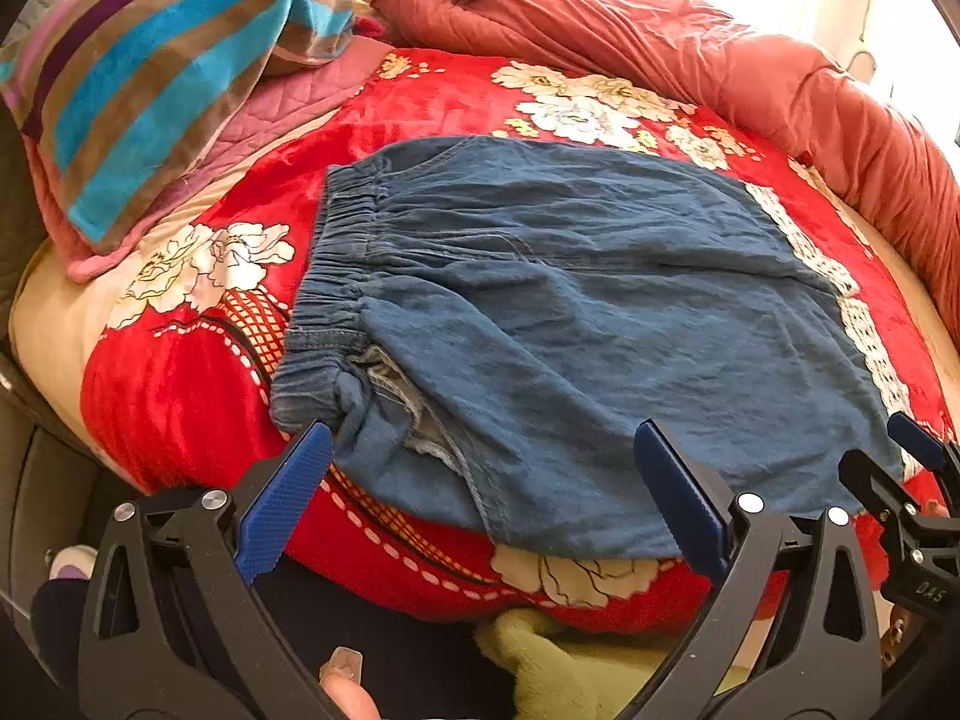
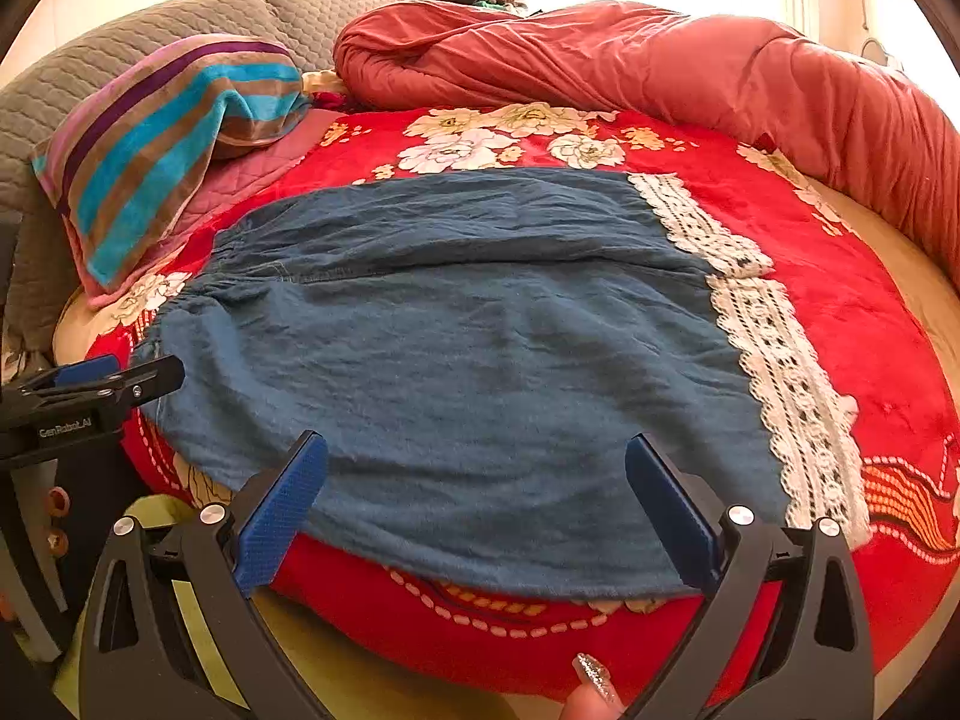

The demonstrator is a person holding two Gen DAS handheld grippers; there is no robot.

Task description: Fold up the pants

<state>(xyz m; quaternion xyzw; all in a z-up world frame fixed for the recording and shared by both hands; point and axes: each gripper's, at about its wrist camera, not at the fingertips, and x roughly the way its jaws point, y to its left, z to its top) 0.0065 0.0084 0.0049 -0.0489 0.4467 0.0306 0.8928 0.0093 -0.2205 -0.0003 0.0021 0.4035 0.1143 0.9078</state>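
Note:
Blue denim pants lie flat on the red floral blanket, elastic waistband at the left, white lace hems at the right. They also show in the right wrist view, with lace hems at the right. My left gripper is open and empty over the near edge by the waistband end. My right gripper is open and empty over the near edge toward the hem end. The right gripper shows at the right edge of the left wrist view; the left gripper shows at the left edge of the right wrist view.
A striped towel on a pink quilted pad lies at the back left. A rolled red-orange duvet runs along the back and right. A grey quilted pillow is behind. A yellow-green cloth lies below the near bed edge.

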